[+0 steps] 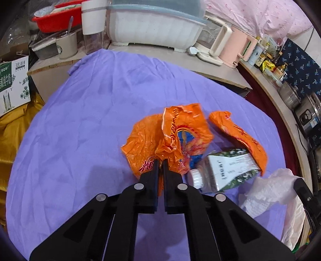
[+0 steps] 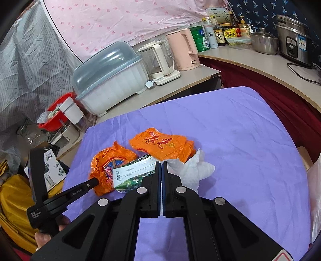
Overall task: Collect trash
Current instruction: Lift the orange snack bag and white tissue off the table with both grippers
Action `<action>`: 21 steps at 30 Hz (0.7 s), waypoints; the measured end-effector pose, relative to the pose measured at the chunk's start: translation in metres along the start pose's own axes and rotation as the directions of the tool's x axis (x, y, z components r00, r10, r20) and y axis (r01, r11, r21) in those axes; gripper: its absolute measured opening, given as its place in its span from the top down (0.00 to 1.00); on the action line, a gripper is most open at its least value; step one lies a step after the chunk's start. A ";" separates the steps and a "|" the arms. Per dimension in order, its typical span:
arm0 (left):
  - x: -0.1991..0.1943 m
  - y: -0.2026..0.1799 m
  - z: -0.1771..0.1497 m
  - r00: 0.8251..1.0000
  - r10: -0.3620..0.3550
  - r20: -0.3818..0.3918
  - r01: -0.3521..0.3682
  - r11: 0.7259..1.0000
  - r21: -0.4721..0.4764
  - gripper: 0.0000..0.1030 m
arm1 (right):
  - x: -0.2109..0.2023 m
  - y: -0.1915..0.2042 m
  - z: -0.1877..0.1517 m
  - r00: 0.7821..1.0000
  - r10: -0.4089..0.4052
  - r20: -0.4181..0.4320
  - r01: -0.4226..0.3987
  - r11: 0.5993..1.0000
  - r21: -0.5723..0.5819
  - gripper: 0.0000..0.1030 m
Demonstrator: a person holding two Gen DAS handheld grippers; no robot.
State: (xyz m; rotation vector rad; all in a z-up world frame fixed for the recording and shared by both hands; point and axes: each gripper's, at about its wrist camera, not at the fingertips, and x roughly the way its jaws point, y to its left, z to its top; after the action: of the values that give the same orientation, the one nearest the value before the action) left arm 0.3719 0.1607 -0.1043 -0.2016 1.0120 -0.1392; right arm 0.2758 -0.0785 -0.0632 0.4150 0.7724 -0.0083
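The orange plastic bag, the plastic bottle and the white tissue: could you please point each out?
orange plastic bag [image 1: 148, 140], left wrist view, crumpled left side.
plastic bottle [image 1: 196, 176], left wrist view, white cap.
white tissue [image 2: 192, 168], right wrist view, crumpled middle.

We note a tabletop [image 2: 230, 128] draped in a creased lilac cloth. Behind it sits a lower pale cabinet top [image 2: 180, 80] carrying a white dish-drainer box with a translucent grey lid [image 2: 108, 80], a glass kettle [image 2: 158, 60] and a pink kettle [image 2: 183, 50]. A curved counter [image 2: 260, 60] with a dark red skirt runs along the right, holding sauce bottles [image 2: 219, 33], a steel pot [image 2: 263, 43] and a rice cooker [image 2: 295, 44]. Pink dotted fabric [image 2: 120, 22] and navy patterned fabric [image 2: 258, 10] hang behind. At left we see a red basin [image 1: 54, 20], a printed carton [image 1: 14, 84] and yellow sacking [image 1: 14, 128]. Lighting is even and diffuse.
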 end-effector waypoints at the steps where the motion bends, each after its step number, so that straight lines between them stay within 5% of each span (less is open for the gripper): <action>1: -0.006 -0.001 -0.001 1.000 -0.001 0.007 0.001 1.000 0.004 0.97 | -0.005 0.001 0.000 1.000 0.004 0.005 -0.004 1.000 0.000 0.99; 21: -0.137 -0.063 -0.048 0.986 -0.105 0.129 0.091 0.990 0.109 0.97 | -0.121 -0.011 -0.002 0.989 0.013 0.144 -0.015 1.000 0.015 0.99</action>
State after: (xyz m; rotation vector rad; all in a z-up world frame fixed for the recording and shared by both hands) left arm 0.2582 0.1228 -0.0014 -0.1642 0.8584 -0.2636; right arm 0.1856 -0.1057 0.0134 0.4302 0.6274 -0.0309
